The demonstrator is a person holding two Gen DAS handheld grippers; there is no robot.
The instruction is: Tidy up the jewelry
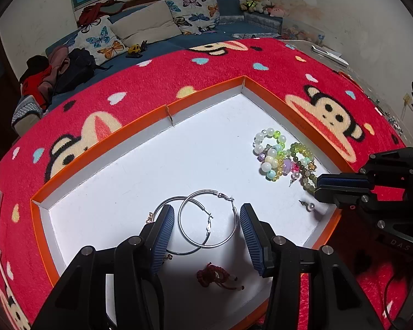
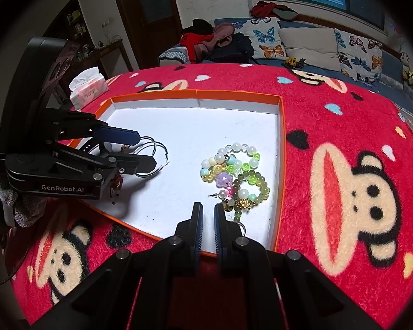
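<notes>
Hoop earrings (image 1: 206, 221) between left gripper (image 1: 206, 227) fingers, beaded bracelets (image 2: 234, 176) beside right gripper (image 2: 207, 220)

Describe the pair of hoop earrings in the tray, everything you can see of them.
The hoop earrings are two large, thin rings that look like silver metal, each with a small clasp. They lie flat on the white floor of the orange-rimmed tray, overlapping one another. The left gripper is open, its ribbed blue fingers on either side of the front hoop; the left finger covers part of the rear one. Whether the fingers touch the hoops cannot be told.
</notes>
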